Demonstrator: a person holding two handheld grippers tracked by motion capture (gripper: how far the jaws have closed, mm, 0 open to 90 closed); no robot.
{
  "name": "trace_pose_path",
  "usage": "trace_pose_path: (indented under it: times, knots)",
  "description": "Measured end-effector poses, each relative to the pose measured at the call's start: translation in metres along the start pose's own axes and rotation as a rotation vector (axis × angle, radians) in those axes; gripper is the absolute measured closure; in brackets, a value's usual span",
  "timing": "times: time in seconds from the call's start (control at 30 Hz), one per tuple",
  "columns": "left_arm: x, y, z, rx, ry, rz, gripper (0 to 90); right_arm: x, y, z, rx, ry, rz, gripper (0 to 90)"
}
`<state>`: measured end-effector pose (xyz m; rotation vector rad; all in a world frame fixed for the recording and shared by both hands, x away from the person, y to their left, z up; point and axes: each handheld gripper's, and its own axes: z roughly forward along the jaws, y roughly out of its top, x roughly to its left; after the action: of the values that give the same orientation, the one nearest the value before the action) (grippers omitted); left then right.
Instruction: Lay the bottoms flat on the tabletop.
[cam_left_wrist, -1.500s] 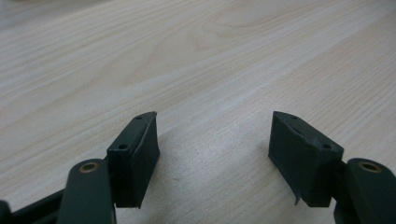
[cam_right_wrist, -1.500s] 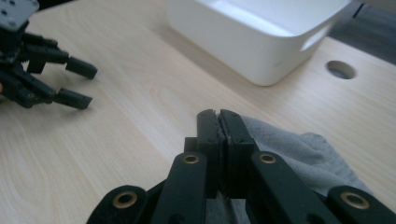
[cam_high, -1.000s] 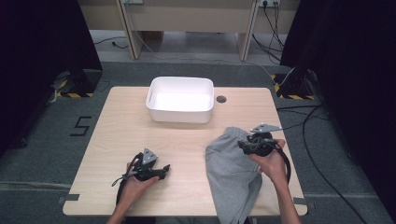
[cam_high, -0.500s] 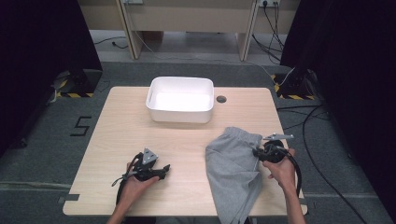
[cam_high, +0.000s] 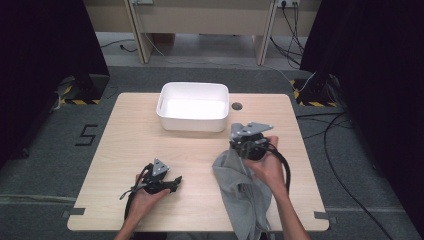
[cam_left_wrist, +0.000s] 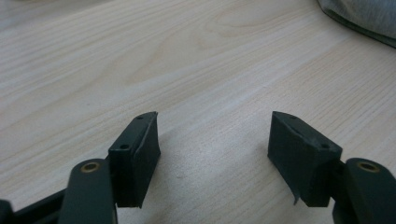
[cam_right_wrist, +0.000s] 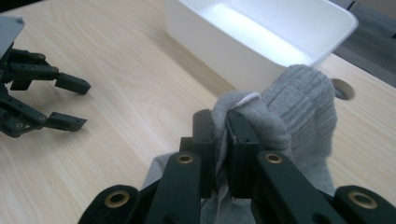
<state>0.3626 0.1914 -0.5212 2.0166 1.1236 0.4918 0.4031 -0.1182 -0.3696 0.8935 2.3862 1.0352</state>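
A grey knitted cloth (cam_high: 245, 192) hangs from my right gripper (cam_high: 239, 150) down over the table's front edge. In the right gripper view the jaws are shut on a fold of the grey cloth (cam_right_wrist: 299, 100), lifted above the table near the white bin (cam_right_wrist: 271, 32). My left gripper (cam_high: 175, 182) rests on the table at the front left, its jaws open and pointing right with nothing between them. The left gripper (cam_left_wrist: 212, 154) shows bare wood between its fingers, with the cloth's edge (cam_left_wrist: 364, 16) at the top right.
A white rectangular bin (cam_high: 172, 116) stands empty at the back middle of the light wooden table (cam_high: 125, 135). A round cable hole (cam_high: 236, 106) lies right of the bin. Cables trail on the floor at the right.
My right gripper has lifted the cloth and carried it left and toward the bin, bunching it into a hanging strip. The left gripper has stayed put.
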Motion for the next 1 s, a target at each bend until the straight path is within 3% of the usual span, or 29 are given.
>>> trace_pose_path:
  times: [0.17, 0.37, 0.5, 0.57, 0.73, 0.87, 1.0]
  knots:
    - [0.014, -0.002, -0.006, -0.03, -0.04, -0.106, 37.7, 0.015, 0.013, 0.03, 0.038, 0.065, -0.005, 83.6]
    - [0.023, 0.003, -0.018, -0.082, -0.053, -0.162, 38.0, 0.033, 0.03, 0.074, 0.111, 0.131, -0.043, 83.1]
    - [0.026, 0.002, -0.02, -0.091, -0.081, -0.189, 38.3, 0.038, 0.036, 0.09, 0.115, 0.193, -0.022, 76.4]
    - [0.026, 0.002, -0.021, -0.103, -0.092, -0.204, 38.2, 0.036, 0.036, 0.088, 0.098, 0.193, 0.002, 65.6]
    - [0.025, 0.005, -0.023, -0.142, -0.182, -0.29, 38.5, 0.018, 0.025, 0.058, 0.038, 0.154, 0.06, 57.4]
    - [0.013, 0.009, -0.018, -0.136, -0.264, -0.322, 38.5, 0.001, -0.006, 0.038, 0.065, 0.064, 0.06, 56.8]
    - [-0.005, 0.014, -0.014, -0.119, -0.3, -0.294, 36.0, -0.009, -0.047, 0.03, 0.093, 0.01, 0.088, 56.0]
